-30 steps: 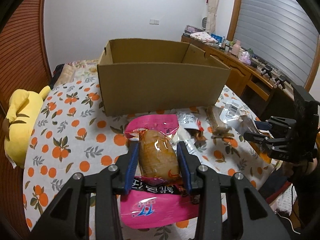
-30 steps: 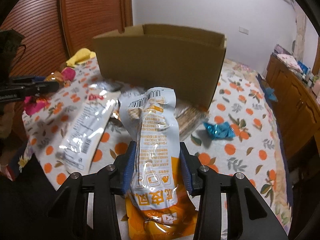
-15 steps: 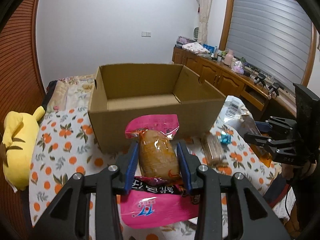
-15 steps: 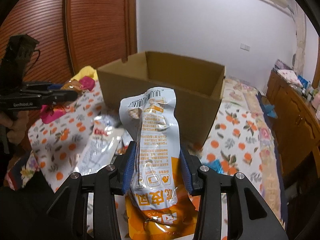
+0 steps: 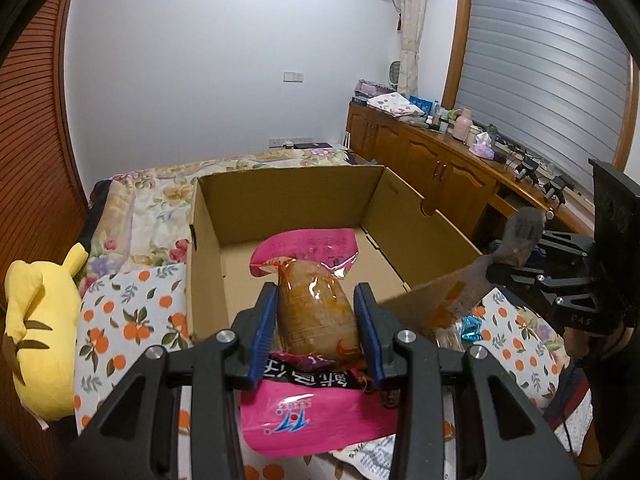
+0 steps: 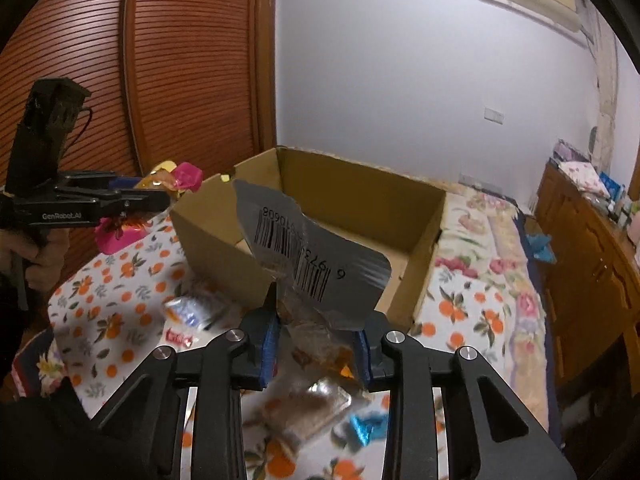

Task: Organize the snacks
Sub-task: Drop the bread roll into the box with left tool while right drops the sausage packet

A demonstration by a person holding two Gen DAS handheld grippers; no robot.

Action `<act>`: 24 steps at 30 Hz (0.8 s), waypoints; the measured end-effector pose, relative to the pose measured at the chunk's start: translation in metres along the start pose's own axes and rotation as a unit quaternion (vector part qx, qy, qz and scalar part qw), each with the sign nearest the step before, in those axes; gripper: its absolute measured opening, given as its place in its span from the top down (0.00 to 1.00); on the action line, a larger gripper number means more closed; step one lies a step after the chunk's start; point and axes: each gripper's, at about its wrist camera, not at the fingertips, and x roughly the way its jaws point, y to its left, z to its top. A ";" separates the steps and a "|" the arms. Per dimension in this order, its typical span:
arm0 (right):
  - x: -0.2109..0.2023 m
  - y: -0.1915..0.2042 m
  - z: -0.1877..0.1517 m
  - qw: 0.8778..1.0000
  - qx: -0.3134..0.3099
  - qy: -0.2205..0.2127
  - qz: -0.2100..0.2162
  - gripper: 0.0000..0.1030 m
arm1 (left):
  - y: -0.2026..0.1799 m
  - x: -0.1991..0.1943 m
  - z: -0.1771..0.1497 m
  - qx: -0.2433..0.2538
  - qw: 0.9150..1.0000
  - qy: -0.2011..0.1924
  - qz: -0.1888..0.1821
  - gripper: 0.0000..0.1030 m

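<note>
An open cardboard box (image 5: 288,196) stands on the orange-print tablecloth (image 5: 120,320), and its floor shows bare. My left gripper (image 5: 314,296) is shut on a pink packet with a brown bun (image 5: 316,308) and hangs over the box's near wall. In the right wrist view it (image 6: 160,190) shows at the left with the pink packet (image 6: 188,176). My right gripper (image 6: 318,312) hangs near the box's right corner. Its jaws are closing on a clear packet with a barcode (image 6: 304,240), which leans forward over the box's edge and is blurred. From the left wrist view that gripper (image 5: 496,258) is at the right.
A yellow plush toy (image 5: 36,328) lies at the table's left edge. Loose snack packets (image 6: 184,312) and a blue wrapped sweet (image 6: 368,428) lie on the cloth below my right gripper. A bed (image 5: 160,184) is behind the box and wooden cabinets (image 5: 432,168) line the right wall.
Both grippers have risen and come closer to the box, so its inside now shows. The barcode packet has tipped forward in the right jaws, which stand narrower.
</note>
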 end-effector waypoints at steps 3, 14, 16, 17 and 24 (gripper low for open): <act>0.000 -0.004 0.012 1.000 0.002 -0.012 0.005 0.71 | 0.002 0.003 0.011 -0.001 1.000 -0.003 -0.011 0.64; 0.009 -0.018 0.068 0.998 -0.015 -0.052 0.023 0.81 | 0.016 0.029 0.041 0.002 1.000 -0.009 -0.009 0.65; 0.019 -0.016 0.075 0.998 -0.025 -0.050 0.022 0.81 | 0.018 0.034 0.044 0.000 1.000 -0.009 -0.010 0.66; 0.024 -0.015 0.077 0.998 -0.030 -0.049 0.022 0.82 | 0.020 0.036 0.047 -0.001 1.000 -0.010 -0.010 0.66; 0.043 -0.017 0.092 0.998 -0.032 -0.055 0.019 0.82 | 0.026 0.053 0.053 0.002 1.000 0.000 -0.008 0.70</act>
